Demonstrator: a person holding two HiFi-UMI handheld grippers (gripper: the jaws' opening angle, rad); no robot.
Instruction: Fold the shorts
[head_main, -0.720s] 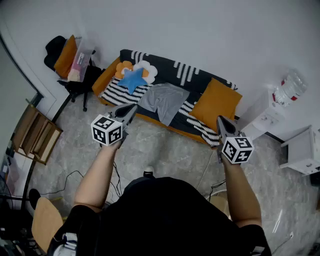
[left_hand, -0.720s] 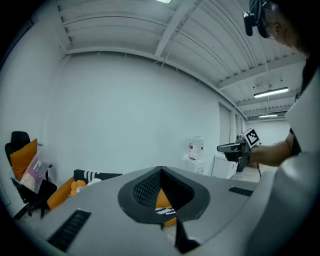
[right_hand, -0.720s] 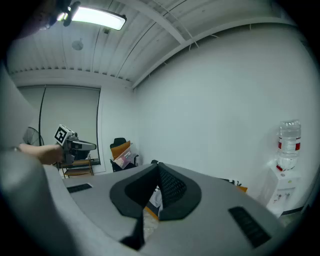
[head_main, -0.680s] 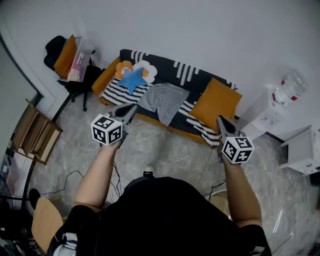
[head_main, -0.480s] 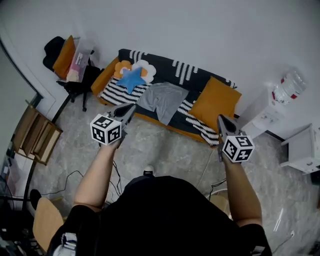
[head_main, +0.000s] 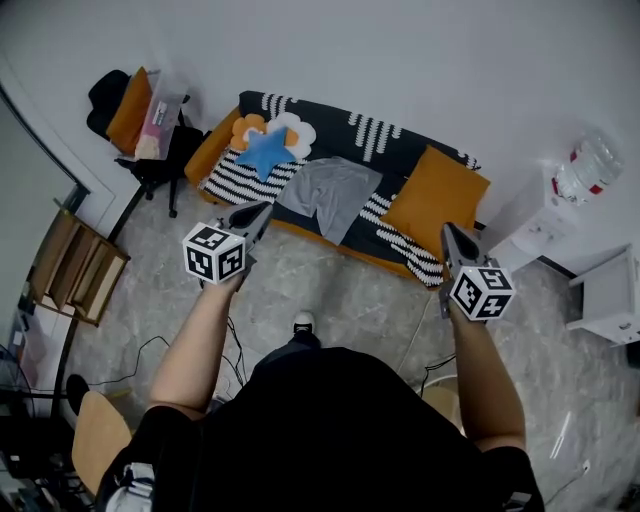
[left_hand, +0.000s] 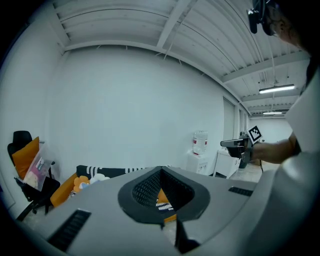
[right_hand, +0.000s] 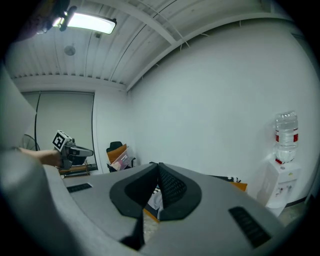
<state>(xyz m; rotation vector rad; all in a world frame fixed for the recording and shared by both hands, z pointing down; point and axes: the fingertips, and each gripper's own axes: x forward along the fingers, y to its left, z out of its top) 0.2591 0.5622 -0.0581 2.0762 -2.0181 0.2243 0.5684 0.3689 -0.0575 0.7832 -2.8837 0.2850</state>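
The grey shorts (head_main: 325, 195) lie spread flat on the seat of a dark, white-striped sofa (head_main: 400, 140) against the far wall. Both grippers are held out in the air over the floor, short of the sofa. My left gripper (head_main: 262, 212) points toward the sofa's left half, jaws shut and empty. My right gripper (head_main: 449, 232) hovers near the orange cushion (head_main: 435, 205), also shut with nothing in it. In the left gripper view the closed jaws (left_hand: 161, 172) frame the sofa beyond. The right gripper view shows its jaws (right_hand: 158, 167) pressed together.
A blue star pillow (head_main: 265, 152) and flower pillows sit at the sofa's left end. A chair piled with things (head_main: 140, 120) stands left, a wooden rack (head_main: 70, 270) nearer. A water dispenser (head_main: 560, 200) and white cabinet (head_main: 610, 300) stand right. Cables cross the marble floor.
The person has stepped a little toward the sofa; a shoe now shows more plainly on the floor below. Both grippers stay shut and keep their pose.
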